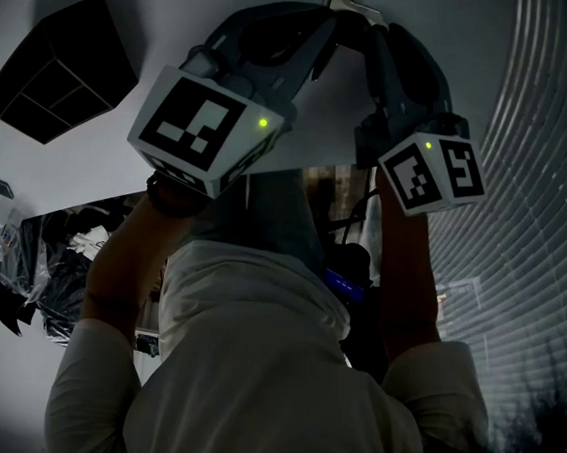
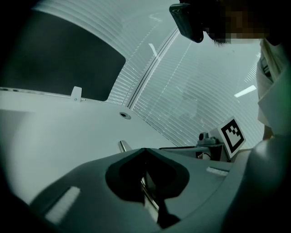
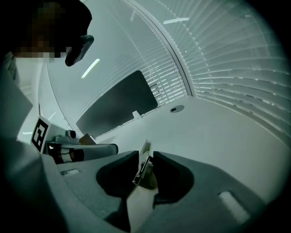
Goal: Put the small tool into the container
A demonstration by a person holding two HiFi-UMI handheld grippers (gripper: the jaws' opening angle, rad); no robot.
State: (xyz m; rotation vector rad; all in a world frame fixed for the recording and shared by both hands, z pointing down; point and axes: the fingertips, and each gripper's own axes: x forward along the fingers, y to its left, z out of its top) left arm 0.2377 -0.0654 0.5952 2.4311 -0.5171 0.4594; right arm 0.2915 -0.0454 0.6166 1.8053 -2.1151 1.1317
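Observation:
Both grippers are held up high, and their marker cubes fill the head view. In the right gripper view my right gripper (image 3: 146, 159) is shut on a small flat metal tool (image 3: 144, 167) with a toothed edge; its tip pokes out above the jaws. My left gripper (image 2: 144, 152) has its jaws pressed together, with a thin shiny strip in the slot behind them. A short metal tip (image 2: 122, 145) shows just beyond its left jaw. In the head view the left gripper (image 1: 316, 25) and right gripper (image 1: 376, 32) converge near the top edge. A black compartmented container (image 1: 61, 66) appears at the upper left.
A person in a pale hooded top (image 1: 259, 361) fills the lower head view, arms raised. Ribbed white blinds (image 1: 541, 138) curve down the right. A dark panel (image 2: 59, 59) and a small round fitting (image 2: 124, 115) sit on the pale surface. A marker-topped stand (image 2: 229, 136) is at the right.

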